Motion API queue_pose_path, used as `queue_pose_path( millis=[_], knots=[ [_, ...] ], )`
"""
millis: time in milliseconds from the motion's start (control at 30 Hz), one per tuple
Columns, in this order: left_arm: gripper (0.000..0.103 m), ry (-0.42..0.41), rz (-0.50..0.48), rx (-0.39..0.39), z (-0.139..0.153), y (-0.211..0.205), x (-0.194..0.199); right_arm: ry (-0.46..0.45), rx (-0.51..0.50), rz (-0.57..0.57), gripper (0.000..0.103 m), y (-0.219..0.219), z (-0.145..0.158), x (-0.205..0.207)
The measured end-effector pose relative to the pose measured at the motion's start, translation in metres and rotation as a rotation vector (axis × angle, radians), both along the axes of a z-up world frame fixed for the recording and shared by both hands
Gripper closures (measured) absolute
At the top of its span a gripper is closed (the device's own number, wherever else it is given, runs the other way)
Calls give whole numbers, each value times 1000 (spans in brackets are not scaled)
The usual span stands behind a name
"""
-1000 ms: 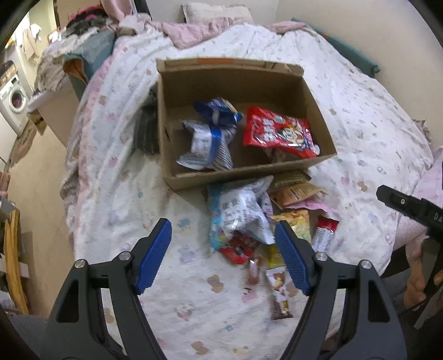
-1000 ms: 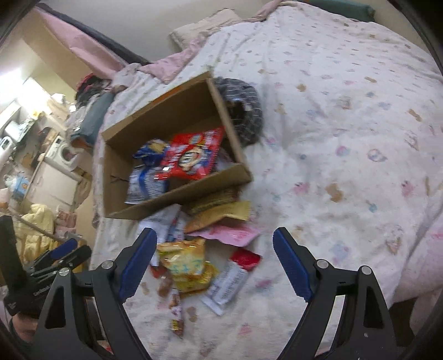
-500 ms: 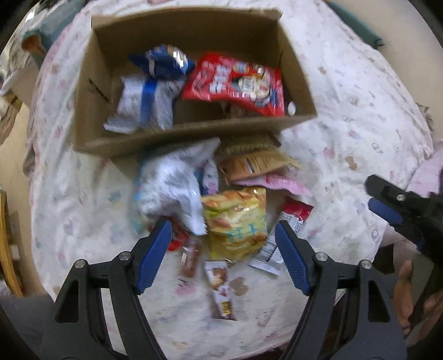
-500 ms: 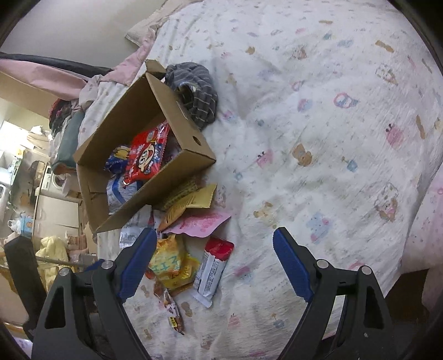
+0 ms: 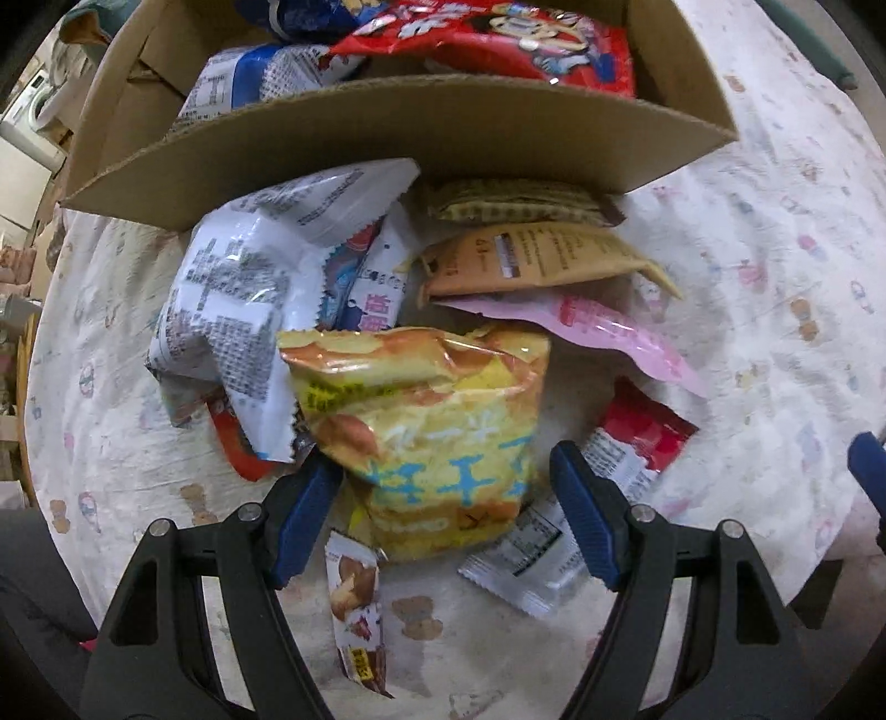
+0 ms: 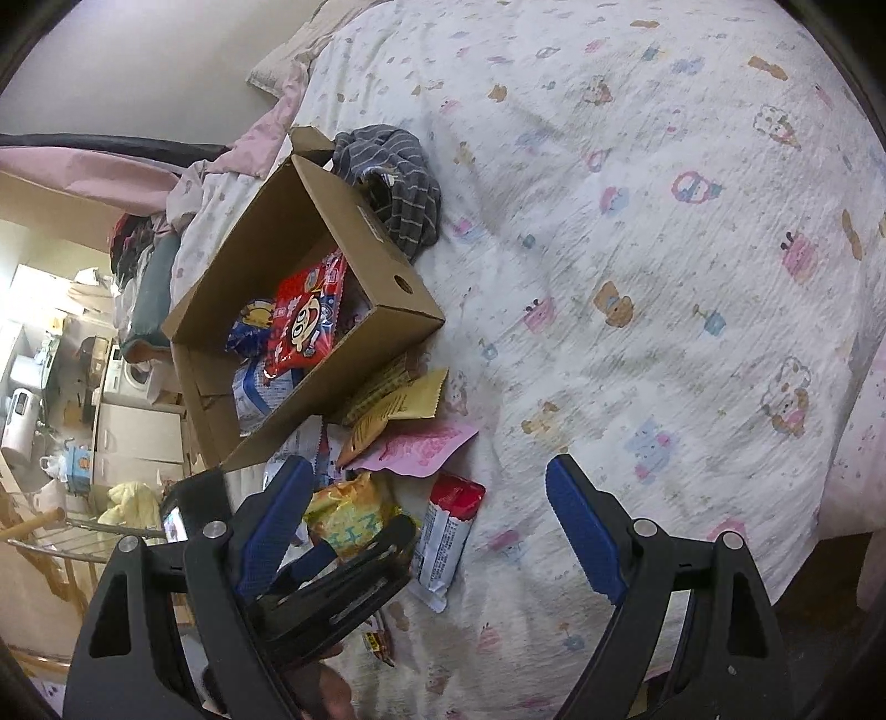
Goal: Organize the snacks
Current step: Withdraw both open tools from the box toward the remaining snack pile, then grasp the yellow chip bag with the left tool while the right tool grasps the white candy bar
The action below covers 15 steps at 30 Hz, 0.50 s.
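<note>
Nearest us, our left gripper (image 5: 443,507) has its blue fingers spread wide, one on each side of the yellow bag (image 5: 426,437); we cannot tell whether either pad touches it. The bag's lower edge hides part of a small nut bar (image 5: 354,603), whose far end our left finger covers. A white-and-red pack (image 5: 587,504) lies partly behind our right finger of that gripper. Left of the yellow bag, a crumpled white bag (image 5: 243,293) covers most of a red wrapper (image 5: 235,448), of which only a corner shows.

Our right gripper (image 6: 426,531) is also spread wide, holding nothing, over the bedsheet (image 6: 664,277); the left gripper's black frame blocks much of the pile from that view.

Farther on, a pink pouch (image 5: 609,332) slips under a tan packet (image 5: 542,260), and a checked packet (image 5: 520,202) is tucked against the box (image 5: 443,133). The box wall hides most of its contents: we make out a red bag (image 5: 515,39) and a blue-and-white bag (image 5: 260,77), both cut off by the frame. Beyond the box lies a grey striped cloth (image 6: 398,183).
</note>
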<state>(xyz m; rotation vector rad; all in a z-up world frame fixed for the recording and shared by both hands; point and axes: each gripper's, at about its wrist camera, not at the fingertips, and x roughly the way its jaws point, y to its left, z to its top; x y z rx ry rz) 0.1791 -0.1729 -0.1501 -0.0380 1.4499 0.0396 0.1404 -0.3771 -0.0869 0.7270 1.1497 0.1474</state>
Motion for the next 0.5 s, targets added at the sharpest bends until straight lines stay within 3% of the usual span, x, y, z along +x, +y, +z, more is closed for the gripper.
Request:
queue_pose_path(
  millis=[33, 67, 200, 367, 500],
  knots=[
    [34, 10, 3, -7, -2, 1, 1, 2, 0, 2, 15, 0, 0, 0],
    [47, 13, -2, -21, -1, 2, 2, 4, -2, 4, 15, 0, -1, 1],
    [56, 5, -65, -51, 12, 6, 3, 7, -3, 7, 15, 1, -1, 3],
    [59, -19, -96, -116, 48, 21, -4, 27, -23, 20, 15, 6, -5, 6],
    [58, -57, -122, -117, 75, 46, -9, 86, -56, 68, 15, 21, -17, 8]
  ],
)
